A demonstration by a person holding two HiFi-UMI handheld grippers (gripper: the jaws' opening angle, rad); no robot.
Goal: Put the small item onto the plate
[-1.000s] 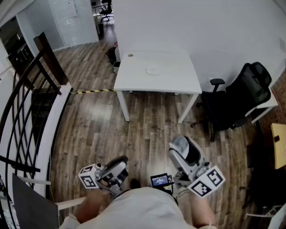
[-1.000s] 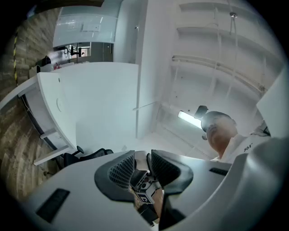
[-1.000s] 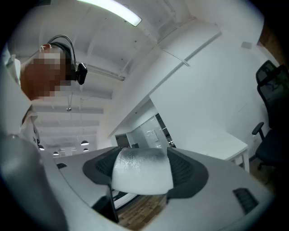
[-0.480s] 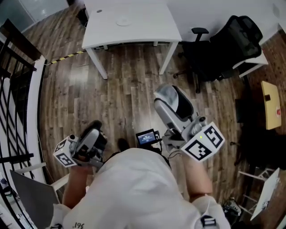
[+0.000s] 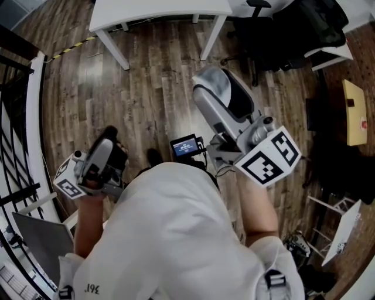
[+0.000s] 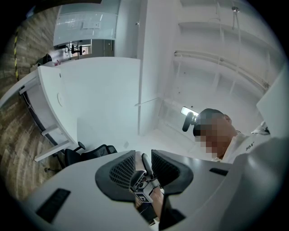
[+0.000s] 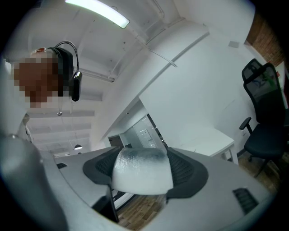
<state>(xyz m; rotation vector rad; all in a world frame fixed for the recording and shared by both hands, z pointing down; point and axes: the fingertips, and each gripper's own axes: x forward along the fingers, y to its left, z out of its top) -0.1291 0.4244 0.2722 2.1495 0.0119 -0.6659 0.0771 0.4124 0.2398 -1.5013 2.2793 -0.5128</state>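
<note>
My right gripper [image 5: 206,88] is held up over the wood floor, in front of the person's white shirt. It is shut on a pale, foam-like small item [image 7: 142,171] [image 5: 218,92] that fills the space between its jaws. My left gripper [image 5: 108,143] is lower on the left, near the person's waist. Its jaws stand a narrow gap apart with nothing between them [image 6: 143,164]. The white table [image 5: 158,9] is far off at the top edge of the head view. No plate shows on the part of it in view.
A black office chair [image 5: 293,29] stands right of the table. A dark railing [image 5: 17,117] runs down the left side. A yellow-topped stand [image 5: 354,111] is at the far right. A small screen [image 5: 184,145] hangs at the person's chest.
The head view has tipped further down: table and chair slid to the top edge and the plate left the picture. Both grippers now show higher and larger. The right one still holds the item.
</note>
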